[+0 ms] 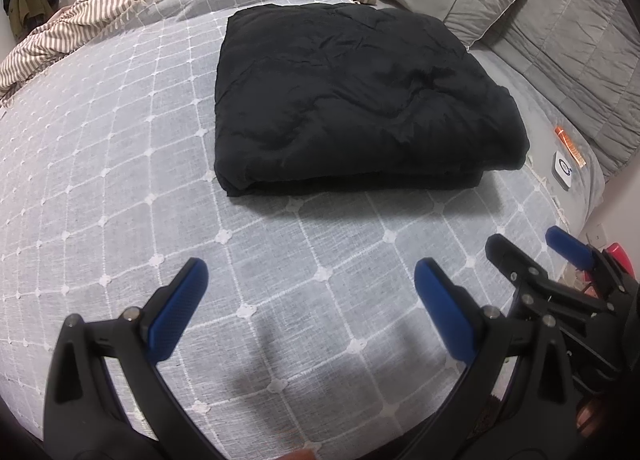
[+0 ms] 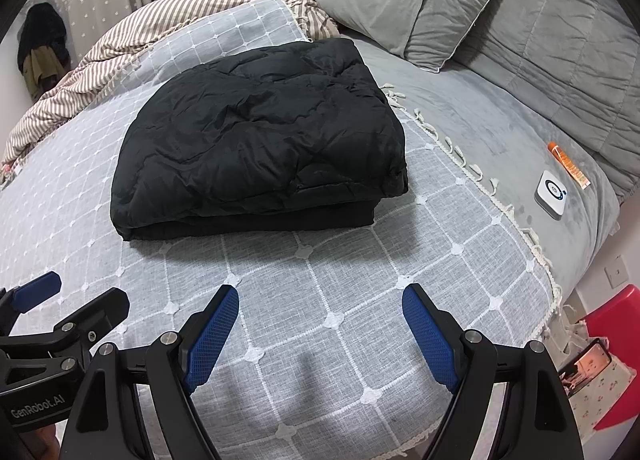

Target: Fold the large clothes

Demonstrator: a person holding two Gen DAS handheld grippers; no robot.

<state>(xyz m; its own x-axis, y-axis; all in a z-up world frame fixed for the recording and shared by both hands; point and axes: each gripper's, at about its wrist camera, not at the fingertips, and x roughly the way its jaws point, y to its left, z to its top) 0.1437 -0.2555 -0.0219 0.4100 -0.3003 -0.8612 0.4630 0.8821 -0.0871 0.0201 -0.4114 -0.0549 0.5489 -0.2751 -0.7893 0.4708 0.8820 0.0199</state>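
Observation:
A black quilted garment point(image 1: 360, 96) point(image 2: 260, 140) lies folded into a thick rectangle on the grey checked bedspread point(image 1: 100, 140) point(image 2: 320, 280). My left gripper point(image 1: 310, 272) hovers open above the bedspread, well short of the garment's near edge, nothing between its blue pads point(image 1: 178, 312). My right gripper point(image 2: 320, 300) is open too, beside the left one and equally clear of the garment. Each gripper shows in the other's view: the right gripper point(image 1: 532, 244) at the lower right, the left gripper point(image 2: 86, 290) at the lower left.
A grey pillow point(image 2: 408, 8) and grey quilt point(image 2: 560, 60) lie behind the garment, a striped blanket point(image 2: 140, 40) at the far left. A small white device point(image 2: 551, 193) and an orange tube point(image 2: 568, 164) rest near the bed's right edge. A red object point(image 2: 612, 340) stands below.

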